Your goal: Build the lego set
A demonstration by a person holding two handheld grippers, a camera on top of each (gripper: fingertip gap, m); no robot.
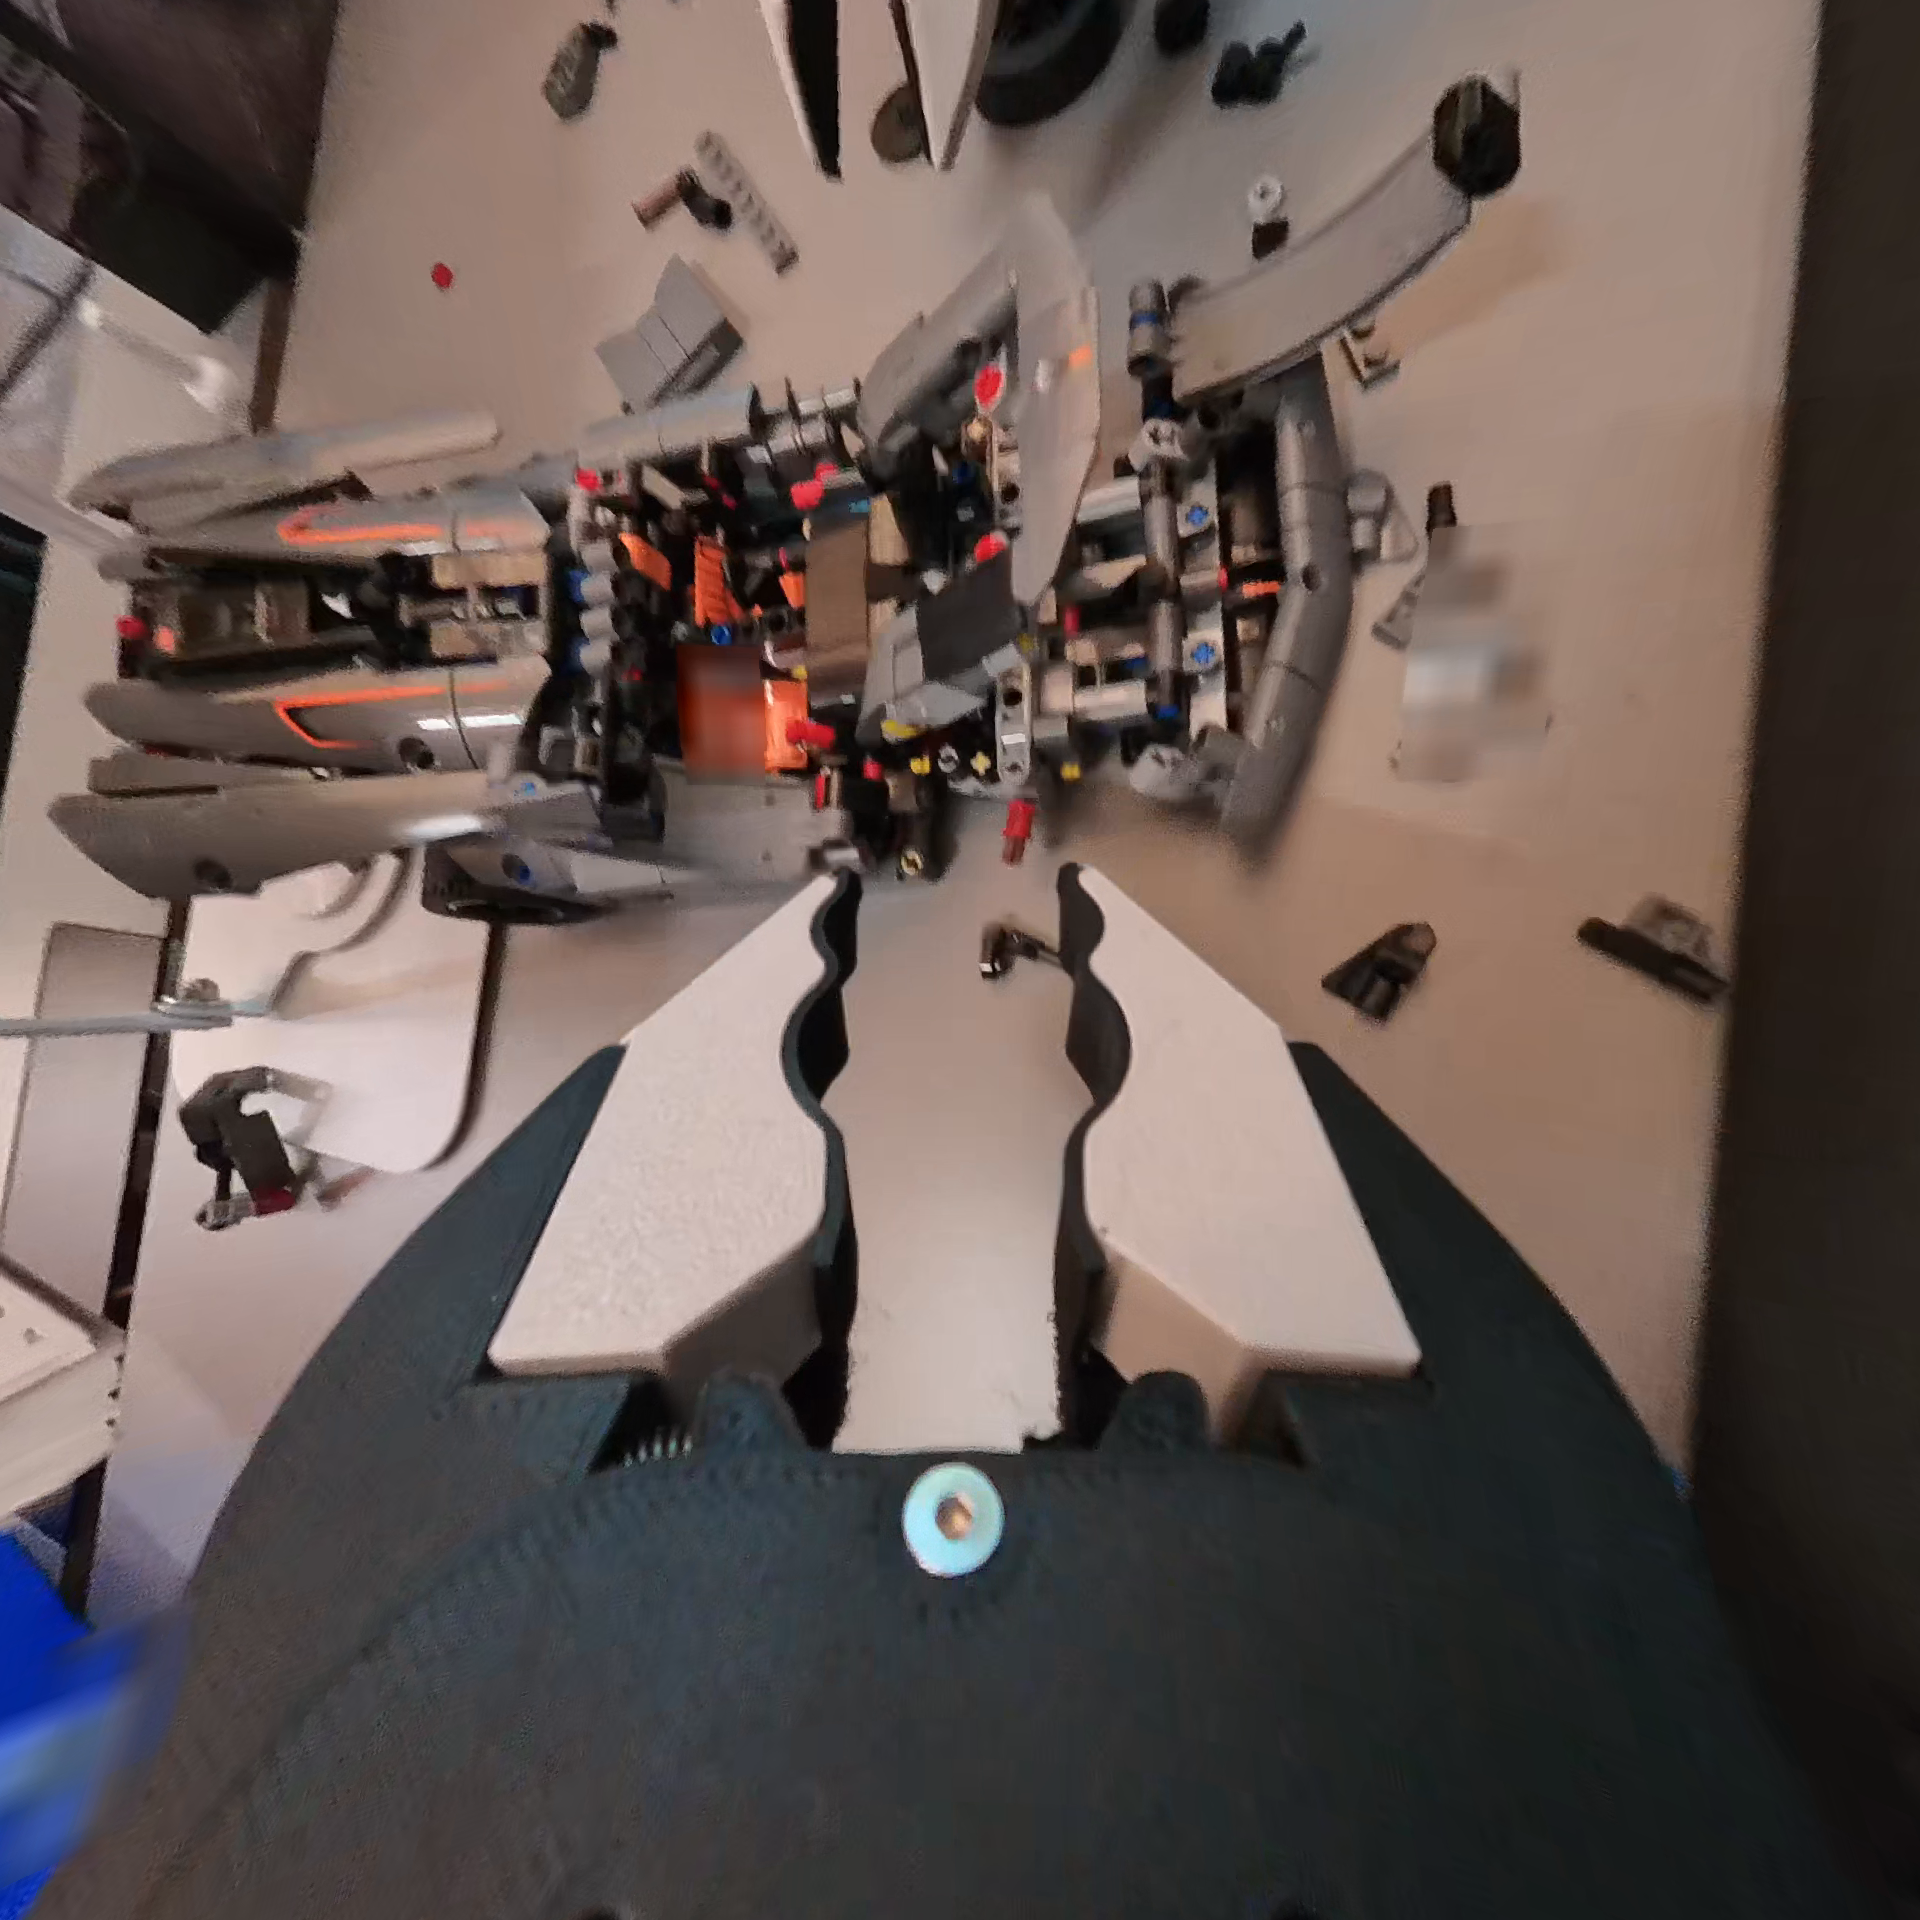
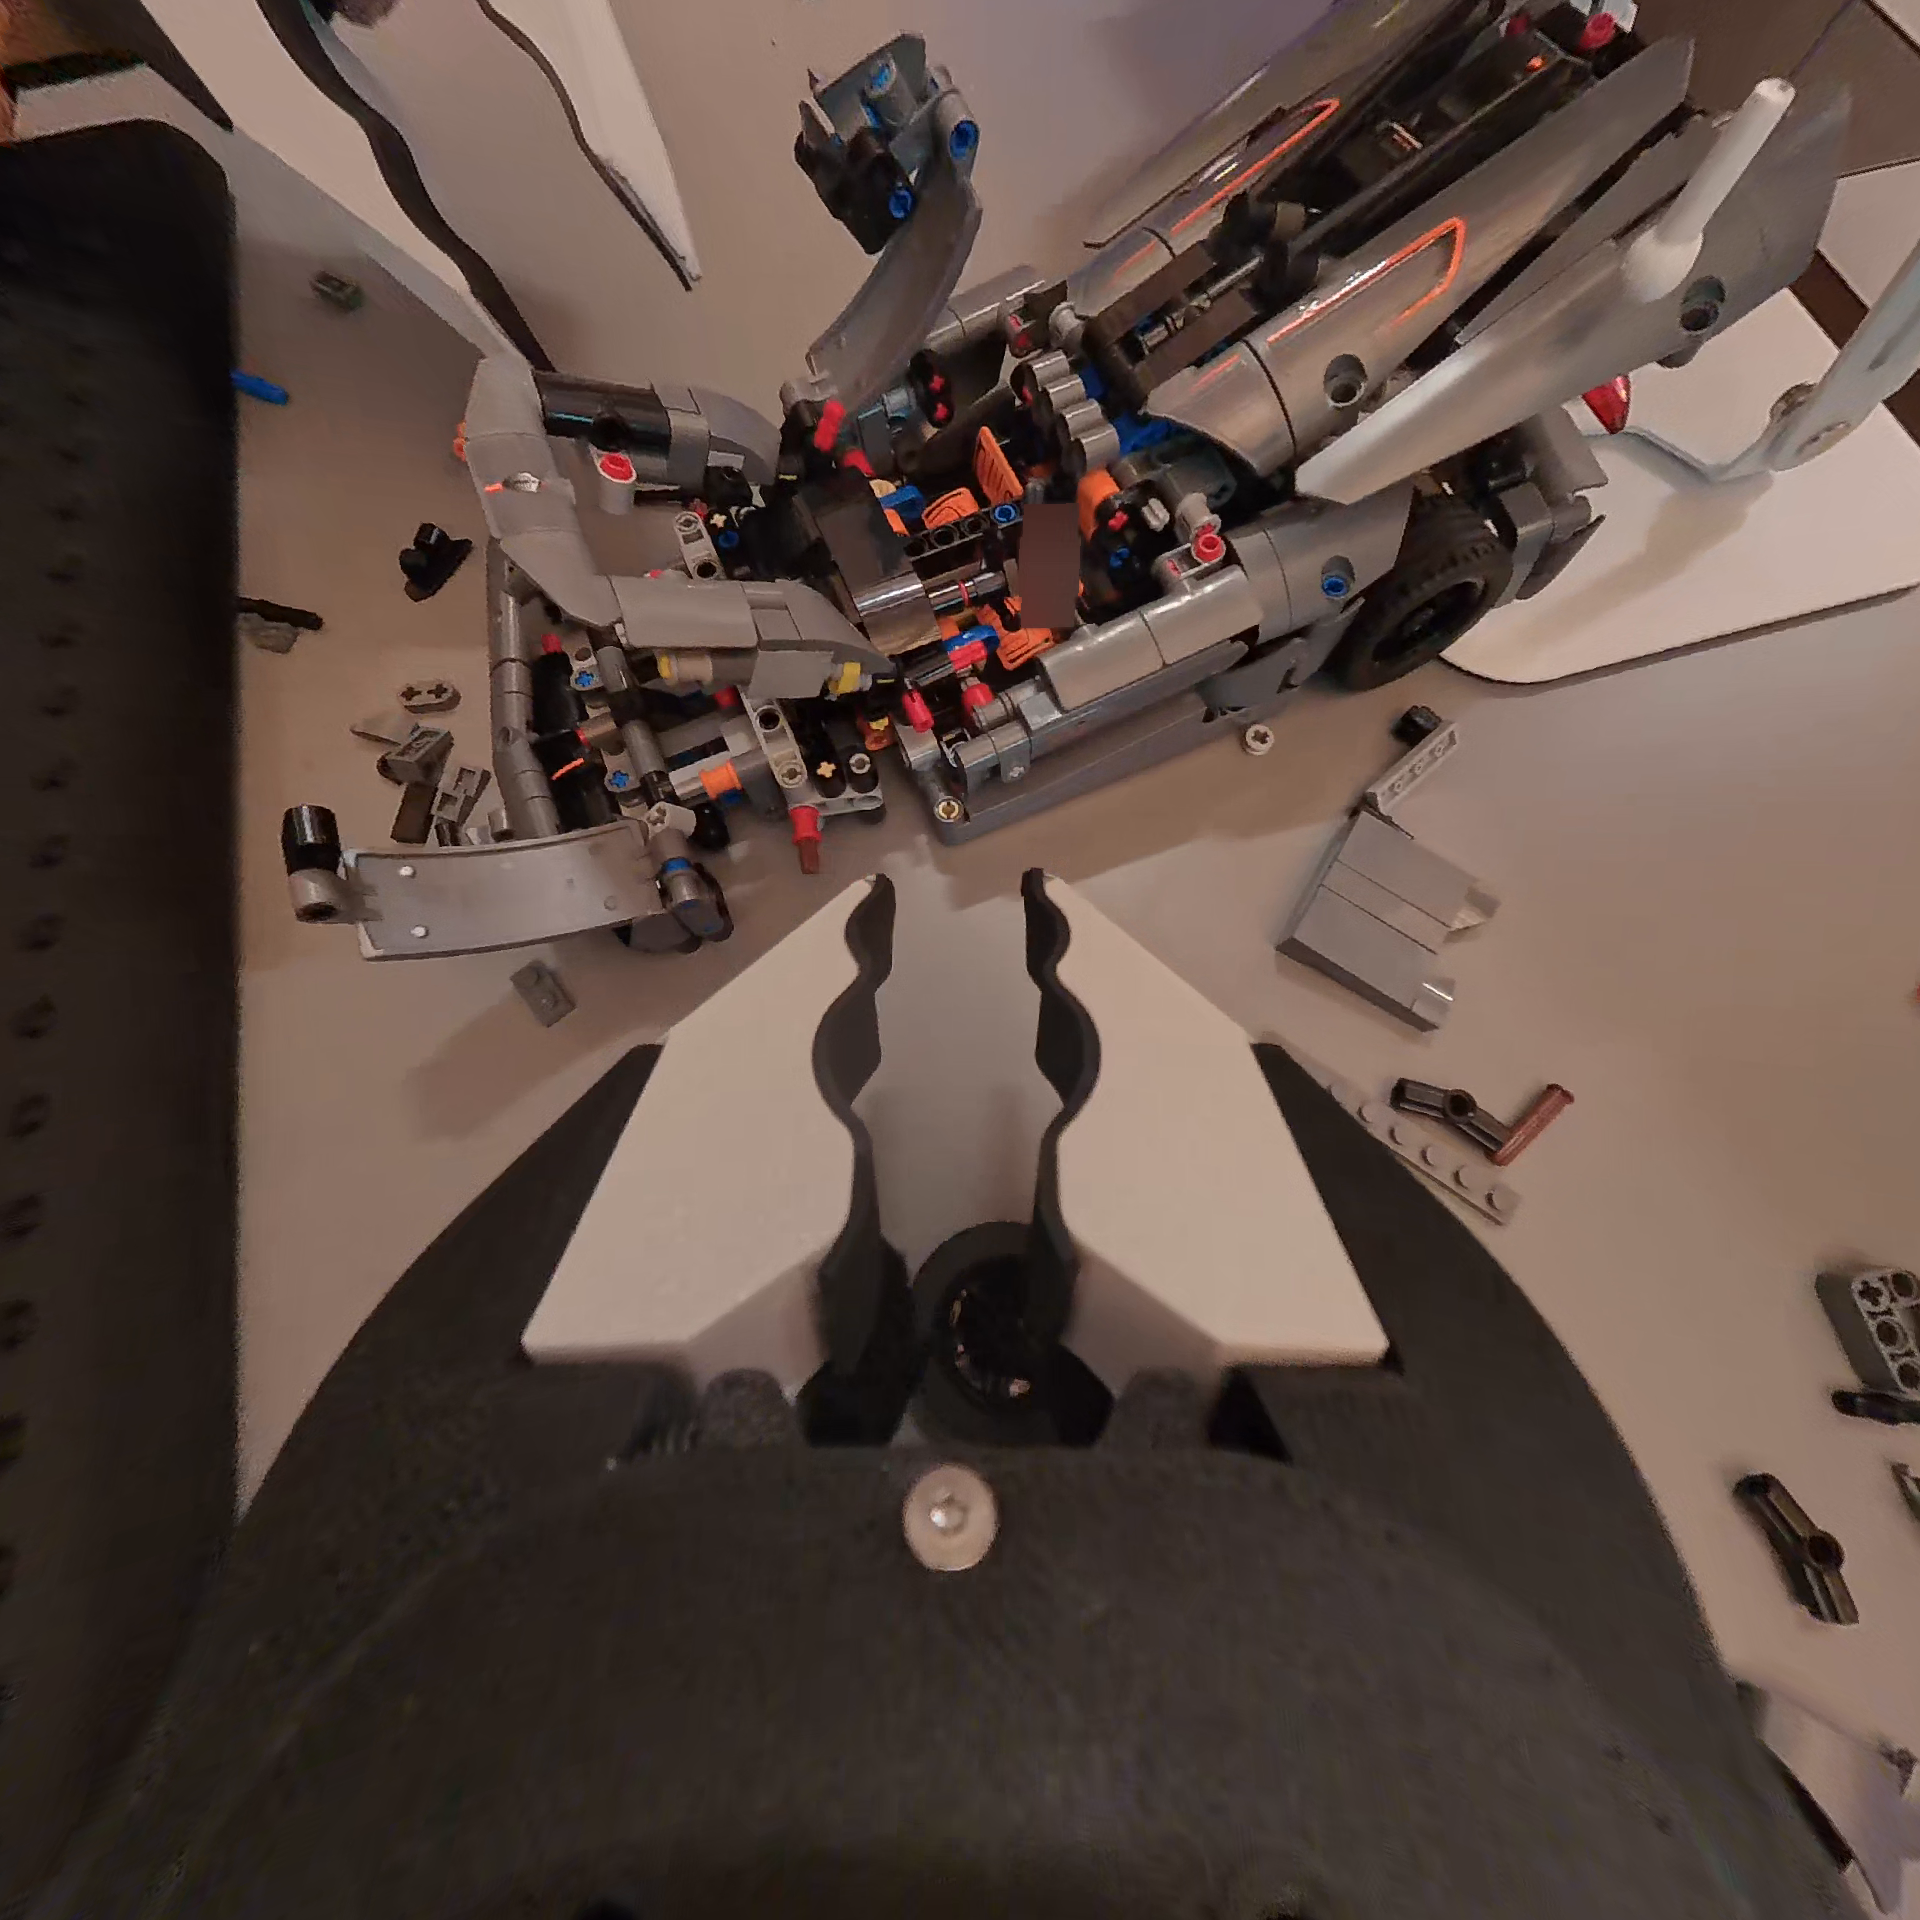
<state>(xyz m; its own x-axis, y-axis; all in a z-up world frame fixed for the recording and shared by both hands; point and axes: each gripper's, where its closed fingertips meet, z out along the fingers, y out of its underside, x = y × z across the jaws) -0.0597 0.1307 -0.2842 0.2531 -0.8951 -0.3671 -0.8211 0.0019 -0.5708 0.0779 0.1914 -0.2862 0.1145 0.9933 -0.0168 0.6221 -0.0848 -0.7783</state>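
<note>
A half-built grey Lego car (image 1: 727, 644) with orange trim lies across the table; it also shows in the right wrist view (image 2: 1039, 582), with one rear wheel (image 2: 1423, 603) fitted. My left gripper (image 1: 958, 883) is open and empty, its tips just short of the car's side, near a red pin (image 1: 1018, 826) and a small black piece (image 1: 1003, 951). My right gripper (image 2: 958, 883) is partly closed on a black wheel (image 2: 987, 1330) held deep between its pads. Its tips point at the car's front end, near a red pin (image 2: 805, 836).
Loose parts lie around: a grey sloped panel (image 2: 1371, 925), a grey wheel arch (image 2: 499, 894), black connectors (image 2: 1455, 1107), a grey plate strip (image 2: 1444, 1164), another black wheel (image 1: 1039, 52). A dark textured block (image 2: 104, 727) fills the left of the right wrist view. A dark edge (image 1: 1818, 727) bounds the table. About 15 cm separates my left fingertips from my right. The small black piece (image 1: 1003, 951) lies around 5 cm away from my left fingertips.
</note>
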